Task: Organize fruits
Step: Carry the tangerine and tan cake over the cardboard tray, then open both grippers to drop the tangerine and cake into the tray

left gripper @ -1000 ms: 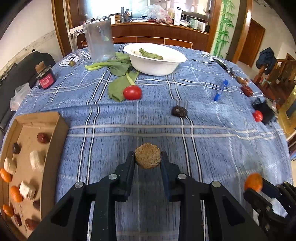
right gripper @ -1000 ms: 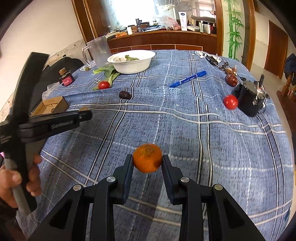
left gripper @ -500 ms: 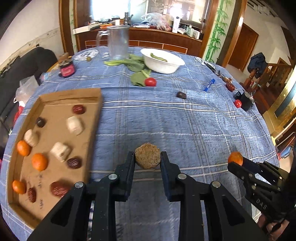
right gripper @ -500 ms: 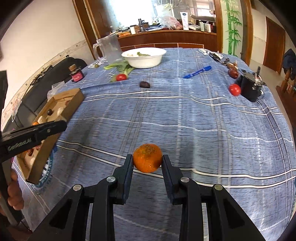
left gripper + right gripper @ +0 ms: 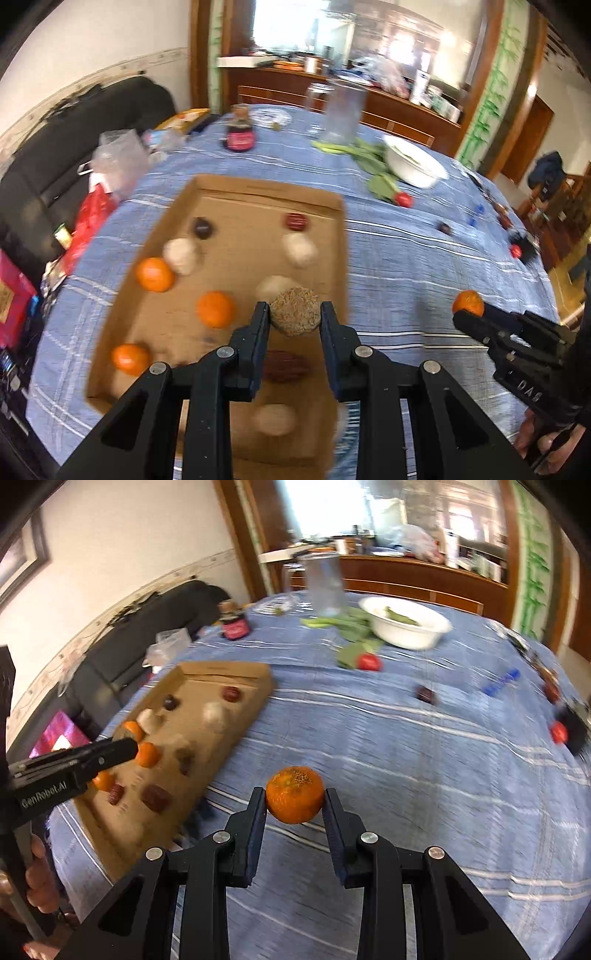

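My left gripper [image 5: 294,314] is shut on a round brown grainy fruit [image 5: 294,312] and hangs over the right side of a shallow cardboard tray [image 5: 334,206]. Several oranges [image 5: 215,309], pale lumps and dark red fruits lie in the tray. My right gripper [image 5: 294,797] is shut on an orange [image 5: 294,794] above the blue checked cloth, to the right of the tray [image 5: 258,675]. The same right gripper [image 5: 466,308] shows at the right edge of the left wrist view. Loose on the cloth lie a red tomato [image 5: 369,661] and a dark fruit [image 5: 425,694].
At the back stand a white bowl [image 5: 408,622], green leaves [image 5: 345,626], a clear jug [image 5: 325,587] and a red-lidded jar [image 5: 234,626]. A blue pen [image 5: 500,682] and another red fruit [image 5: 558,732] lie far right. A black sofa [image 5: 40,155] flanks the table's left.
Both grippers have swung left, each keeping its fruit. The left one now hangs over the tray instead of bare cloth; the tray has come closer in the right wrist view.
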The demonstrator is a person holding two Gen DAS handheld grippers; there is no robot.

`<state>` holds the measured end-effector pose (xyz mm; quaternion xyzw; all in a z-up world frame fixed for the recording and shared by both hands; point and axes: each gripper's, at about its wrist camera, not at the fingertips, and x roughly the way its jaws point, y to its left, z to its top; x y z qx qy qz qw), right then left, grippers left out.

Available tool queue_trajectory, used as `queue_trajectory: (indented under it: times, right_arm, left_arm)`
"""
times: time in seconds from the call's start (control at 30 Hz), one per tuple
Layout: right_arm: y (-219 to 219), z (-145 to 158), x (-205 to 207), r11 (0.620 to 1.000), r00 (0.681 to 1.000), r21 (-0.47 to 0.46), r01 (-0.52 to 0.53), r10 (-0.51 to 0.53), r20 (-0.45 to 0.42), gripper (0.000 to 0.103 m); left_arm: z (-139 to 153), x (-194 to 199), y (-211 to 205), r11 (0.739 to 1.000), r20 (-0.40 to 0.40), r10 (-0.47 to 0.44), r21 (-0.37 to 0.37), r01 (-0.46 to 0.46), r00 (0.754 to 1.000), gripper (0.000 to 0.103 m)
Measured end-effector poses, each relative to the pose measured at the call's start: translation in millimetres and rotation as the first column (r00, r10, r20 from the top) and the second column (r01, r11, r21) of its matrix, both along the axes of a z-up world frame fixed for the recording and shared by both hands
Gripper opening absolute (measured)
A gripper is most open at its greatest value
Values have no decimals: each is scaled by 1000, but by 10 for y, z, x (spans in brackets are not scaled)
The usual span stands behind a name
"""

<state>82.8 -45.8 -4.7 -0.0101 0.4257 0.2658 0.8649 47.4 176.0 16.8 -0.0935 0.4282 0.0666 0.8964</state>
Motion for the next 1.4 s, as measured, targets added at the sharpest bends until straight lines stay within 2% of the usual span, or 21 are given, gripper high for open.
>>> queue_trajectory:
  times: [0.3,0.5,0.67,0.97,1.3,1.4]
  right_arm:
    - [967,65,230,990,990,8,-142,142,8,34]
    - [1527,-22,455,978,978,5,-209,209,-14,34]
    - [1875,-207,621,971,971,-36,-236,234,-49,34]
    - [2062,-435,750,962,965,-101,-256,248,-84,34]
    - [2120,-500,782,961,968,-130,-246,236,-83,35]
    - [2123,-495,780,960,968,-138,-244,233,-89,36]
  left_arm:
    - [-149,-133,765,992,-39,123,24,-122,992,26]
    - [-349,-51,1008,990,-85,140,28,-138,987,26]
    - [-454,36,1063,992,-109,127,14,-126,986,26]
    - [-590,173,1052,995,-144,101,-4,-103,984,26]
    - [-704,211,1067,995,-172,98,-19,-102,980,27]
    - [-707,205,1063,995,-173,93,-24,-99,980,31]
